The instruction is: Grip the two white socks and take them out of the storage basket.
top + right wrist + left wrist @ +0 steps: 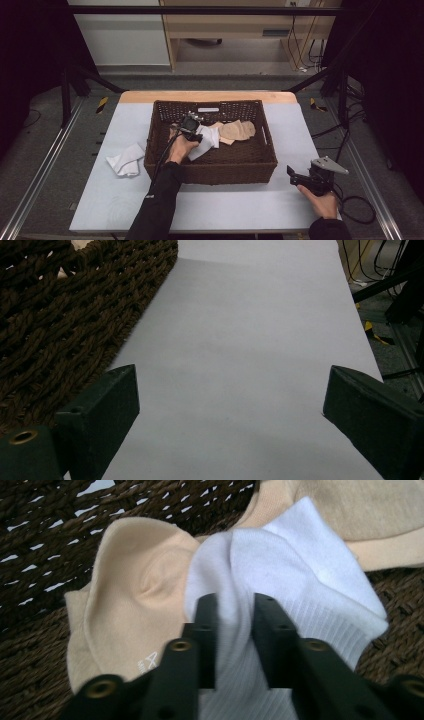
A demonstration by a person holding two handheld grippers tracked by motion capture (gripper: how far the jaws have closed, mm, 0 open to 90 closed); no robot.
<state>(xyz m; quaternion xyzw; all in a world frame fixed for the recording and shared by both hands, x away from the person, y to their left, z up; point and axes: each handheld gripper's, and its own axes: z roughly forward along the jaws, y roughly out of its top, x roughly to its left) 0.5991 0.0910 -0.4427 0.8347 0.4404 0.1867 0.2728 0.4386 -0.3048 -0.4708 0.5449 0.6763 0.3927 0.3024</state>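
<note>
On the left side of the table [95, 200] we see a white cloth [126, 160]. It lies crumpled just beside the basket [220, 170], outside its left wall.

Next comes the basket itself. It is dark brown, woven, and sits in the middle of the table. Our left gripper [235, 605] reaches down into it from the left side. Its two black jaws are almost together and they pinch a fold of a white sock [280, 575]. The sock is soft and bright white. It has fine ribbed lines near the bottom and a smooth part higher up. It bunches up where the jaws squeeze it. It lies on the floor of the basket, toward the left of the middle.

A tan sock [135, 595] lies touching the white one, partly under it. More tan socks [237, 131] lie just to the right, near the back wall.

Far to the right, outside the basket, our right gripper [230, 405] rests low over the bare table. Its jaws stand wide apart and hold nothing.
</note>
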